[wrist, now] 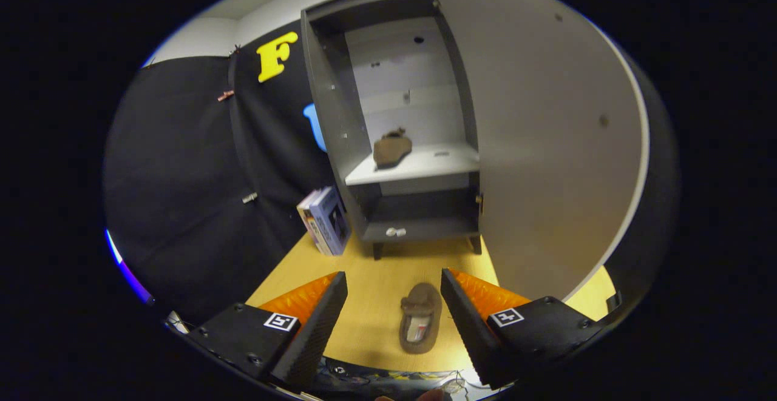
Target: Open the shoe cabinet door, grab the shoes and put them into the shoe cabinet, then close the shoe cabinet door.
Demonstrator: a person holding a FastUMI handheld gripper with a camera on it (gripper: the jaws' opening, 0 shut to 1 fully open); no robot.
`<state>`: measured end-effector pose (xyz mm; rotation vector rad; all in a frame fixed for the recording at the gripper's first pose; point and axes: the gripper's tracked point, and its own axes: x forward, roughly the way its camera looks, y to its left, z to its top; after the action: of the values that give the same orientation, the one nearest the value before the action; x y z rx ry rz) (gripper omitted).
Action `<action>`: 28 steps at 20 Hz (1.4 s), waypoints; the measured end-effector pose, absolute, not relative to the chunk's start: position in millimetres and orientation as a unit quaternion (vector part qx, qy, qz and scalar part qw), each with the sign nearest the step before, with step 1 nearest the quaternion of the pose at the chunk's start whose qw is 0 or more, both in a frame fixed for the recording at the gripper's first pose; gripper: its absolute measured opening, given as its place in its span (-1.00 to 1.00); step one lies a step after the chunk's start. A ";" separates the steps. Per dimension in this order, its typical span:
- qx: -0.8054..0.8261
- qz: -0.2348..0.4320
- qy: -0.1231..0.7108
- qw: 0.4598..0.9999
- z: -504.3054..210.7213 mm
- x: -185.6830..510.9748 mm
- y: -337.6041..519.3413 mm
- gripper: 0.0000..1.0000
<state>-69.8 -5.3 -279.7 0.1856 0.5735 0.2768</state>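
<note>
between the spread, empty fingers of the gripper (393,304) lies a soft brown slipper (420,326), toe pointing ahead, flat on the wooden floor (376,292), lined up for a grab. beyond stands the grey shoe cabinet (400,128), its smooth door (546,146) swung wide, with the matching slipper (391,148) already on the white shelf (425,164).

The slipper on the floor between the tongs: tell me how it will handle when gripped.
The slipper looks soft and fabric-like, so it will probably squash and flop. It lies flat, so it is unlikely to roll. The open tongs straddle it without touching.
</note>
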 end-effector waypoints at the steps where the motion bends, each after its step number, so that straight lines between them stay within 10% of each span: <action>1: 0.083 0.134 0.303 0.940 -305.6 -71.8 -1.6 0.98; 15: 0.078 0.084 0.441 0.890 -537.8 -20.1 37.1 0.90; 26: 0.075 0.026 0.382 0.921 -565.9 33.5 26.2 -0.79; 28: 0.070 0.035 0.378 0.923 -548.5 33.0 26.0 -0.80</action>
<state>33.0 26.0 -548.5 0.1445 0.7752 0.0721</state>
